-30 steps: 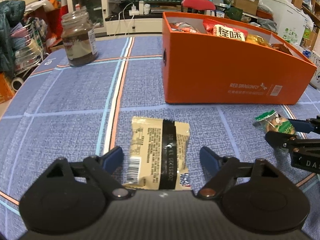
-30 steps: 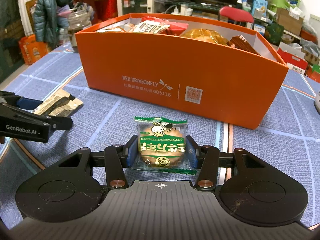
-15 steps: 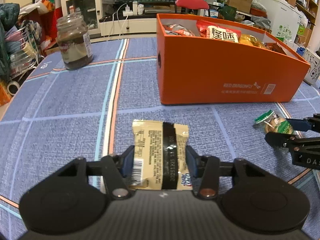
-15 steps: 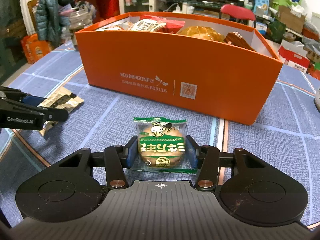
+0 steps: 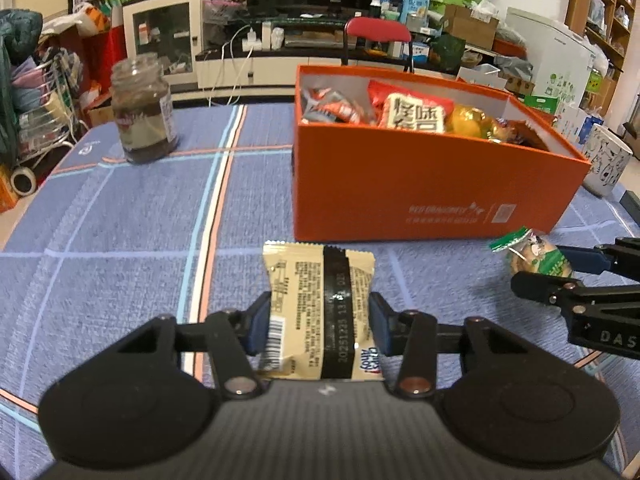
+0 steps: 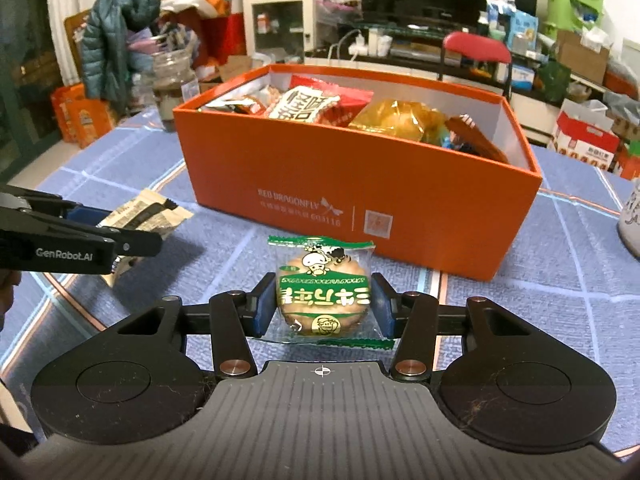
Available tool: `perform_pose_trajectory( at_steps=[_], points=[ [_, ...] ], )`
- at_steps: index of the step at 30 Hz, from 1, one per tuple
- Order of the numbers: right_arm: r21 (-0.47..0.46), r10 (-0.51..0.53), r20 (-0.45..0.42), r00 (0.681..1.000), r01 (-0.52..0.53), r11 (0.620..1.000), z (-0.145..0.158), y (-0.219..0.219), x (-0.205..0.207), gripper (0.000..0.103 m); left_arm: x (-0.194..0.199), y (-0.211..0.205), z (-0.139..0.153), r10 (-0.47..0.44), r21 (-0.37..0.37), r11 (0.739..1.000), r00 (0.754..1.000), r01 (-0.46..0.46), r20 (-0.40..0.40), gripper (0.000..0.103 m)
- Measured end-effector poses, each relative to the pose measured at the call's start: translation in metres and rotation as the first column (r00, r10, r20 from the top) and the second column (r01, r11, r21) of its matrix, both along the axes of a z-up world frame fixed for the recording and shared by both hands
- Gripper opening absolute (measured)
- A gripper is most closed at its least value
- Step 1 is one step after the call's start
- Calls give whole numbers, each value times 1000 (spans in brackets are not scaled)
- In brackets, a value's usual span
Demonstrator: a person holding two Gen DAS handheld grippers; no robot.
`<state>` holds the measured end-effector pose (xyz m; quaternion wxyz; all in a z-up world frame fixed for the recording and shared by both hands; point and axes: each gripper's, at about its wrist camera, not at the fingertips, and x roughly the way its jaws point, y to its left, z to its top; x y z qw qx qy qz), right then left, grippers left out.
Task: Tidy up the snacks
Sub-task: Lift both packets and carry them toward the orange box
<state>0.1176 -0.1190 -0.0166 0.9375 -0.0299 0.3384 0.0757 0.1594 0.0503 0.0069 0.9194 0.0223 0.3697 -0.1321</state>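
Packets both look light, crinkly and slippery: left gripper (image 5: 318, 322) fingers pinch the tan wafer (image 5: 320, 310) mid-sides, right gripper (image 6: 323, 308) fingers pinch the probably brittle cracker (image 6: 323, 294) likewise.

Left wrist view: box print (image 5: 464, 211) at 3 o'clock blurred, unreadable. Beige packet (image 5: 320, 312) lower edge hidden behind gripper body. White mug (image 5: 606, 168) at 3 o'clock partly behind orange box (image 5: 400, 196).
Right wrist view: mug (image 6: 632, 220) cut by 3 o'clock edge. Jar (image 6: 172, 88) at 10 o'clock partly behind the box.
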Motion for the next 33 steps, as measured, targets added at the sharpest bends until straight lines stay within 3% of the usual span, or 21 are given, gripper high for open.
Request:
perform_pose_trajectory(
  at_steps=[8,33],
  points=[
    [-19,-81,-22,996,81,997,12,-4,2,35,-8,-10,19,16,-12,1000,999,-16,46,46],
    [-72,-95,6,995,96,993,50,14,-16,35,-25,-12,41,35,-25,999,995,-33,92,46]
  ],
)
